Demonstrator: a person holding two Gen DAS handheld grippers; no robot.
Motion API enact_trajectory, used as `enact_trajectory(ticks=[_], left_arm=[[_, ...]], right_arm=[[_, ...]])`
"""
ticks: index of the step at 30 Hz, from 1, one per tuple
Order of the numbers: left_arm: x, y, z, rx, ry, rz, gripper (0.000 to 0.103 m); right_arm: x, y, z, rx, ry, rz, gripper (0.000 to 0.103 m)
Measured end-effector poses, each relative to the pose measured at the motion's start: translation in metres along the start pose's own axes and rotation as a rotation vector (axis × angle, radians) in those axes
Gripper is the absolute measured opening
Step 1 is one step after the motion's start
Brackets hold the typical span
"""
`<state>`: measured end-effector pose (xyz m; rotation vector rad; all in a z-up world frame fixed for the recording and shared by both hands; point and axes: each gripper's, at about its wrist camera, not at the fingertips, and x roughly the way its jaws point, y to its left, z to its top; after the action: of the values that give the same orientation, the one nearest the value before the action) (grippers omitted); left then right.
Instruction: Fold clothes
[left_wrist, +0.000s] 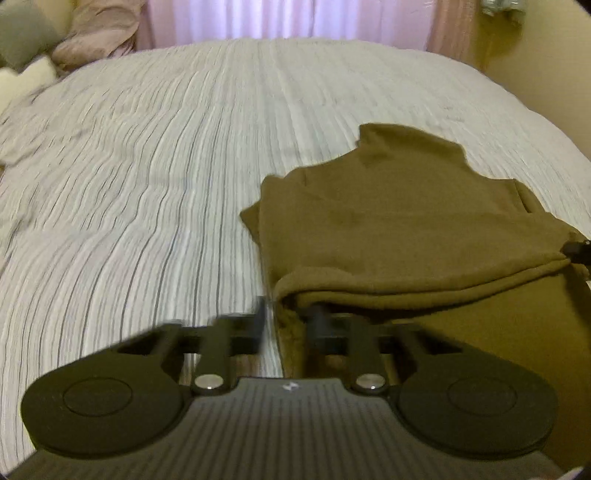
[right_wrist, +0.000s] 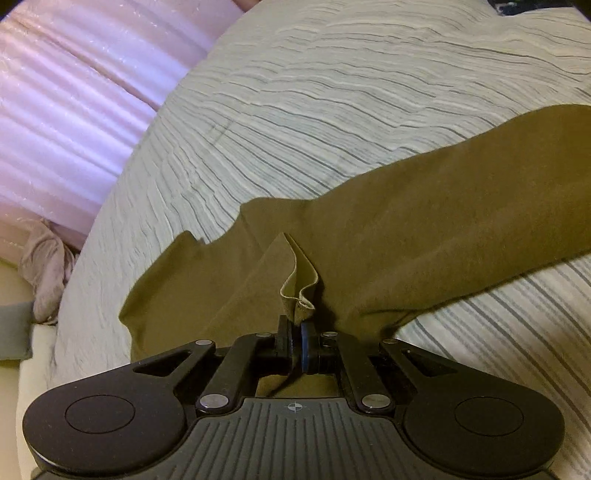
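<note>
An olive-brown garment (left_wrist: 406, 229) lies partly folded on the striped bedspread (left_wrist: 166, 184). In the left wrist view my left gripper (left_wrist: 286, 317) sits at the garment's near left corner. Its fingers stand a little apart, the right finger (left_wrist: 319, 325) under the folded edge; the view is blurred. In the right wrist view my right gripper (right_wrist: 297, 332) is shut on a bunched edge of the garment (right_wrist: 424, 229) and holds it just above the bed. The right gripper's tip also shows at the right edge of the left wrist view (left_wrist: 580, 249).
Pillows (left_wrist: 55, 40) lie at the bed's far left. Pink curtains (left_wrist: 288, 18) hang behind the bed. The bed's edge (right_wrist: 74, 295) curves along the left of the right wrist view, with a tied curtain end (right_wrist: 48, 280) beside it.
</note>
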<state>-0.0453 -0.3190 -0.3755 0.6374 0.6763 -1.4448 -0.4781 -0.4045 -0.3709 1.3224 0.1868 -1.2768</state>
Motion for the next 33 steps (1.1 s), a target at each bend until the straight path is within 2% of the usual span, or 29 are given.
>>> enact_trajectory(ticks=[2,3,6,9,12,16,22,25,28,30,33], left_arm=[[-0.010,-0.008,-0.003,0.117,-0.070,0.019,0.005],[-0.012,-0.013,-0.007,0.191,-0.075,0.026,0.005],[-0.009,-0.020,-0.025,0.357,-0.001,0.016,0.005],[-0.010,-0.019,-0.038,0.461,0.036,0.008,0.001],[-0.021,-0.012,-0.031,0.446,0.006,-0.038,0.006],[-0.031,-0.003,-0.019,0.437,-0.037,-0.054,0.008],[-0.027,-0.003,-0.011,0.562,-0.019,-0.106,0.007],[-0.023,-0.008,-0.010,0.619,-0.010,-0.133,0.000],[-0.030,-0.019,-0.021,0.742,-0.091,-0.063,0.000],[-0.025,-0.027,-0.040,0.870,-0.072,0.006,0.000],[-0.012,-0.035,-0.074,1.027,0.013,0.090,0.000]], right_arm=[[-0.002,-0.001,0.000,0.003,-0.006,0.001,0.004],[-0.002,-0.001,0.000,0.000,-0.006,-0.001,0.004],[0.001,-0.004,-0.003,-0.002,0.014,-0.029,0.004],[0.002,-0.004,-0.003,-0.009,0.022,-0.037,0.004],[0.001,-0.002,-0.004,-0.029,0.022,-0.044,0.004],[0.002,-0.004,-0.004,-0.030,0.027,-0.048,0.004],[0.002,-0.004,-0.005,-0.038,0.035,-0.053,0.004],[0.002,-0.004,-0.005,-0.043,0.036,-0.055,0.004],[-0.001,-0.002,-0.006,-0.062,0.022,-0.048,0.004],[-0.003,-0.001,-0.006,-0.086,0.008,-0.043,0.004],[0.001,-0.002,-0.008,-0.106,0.016,-0.068,0.004]])
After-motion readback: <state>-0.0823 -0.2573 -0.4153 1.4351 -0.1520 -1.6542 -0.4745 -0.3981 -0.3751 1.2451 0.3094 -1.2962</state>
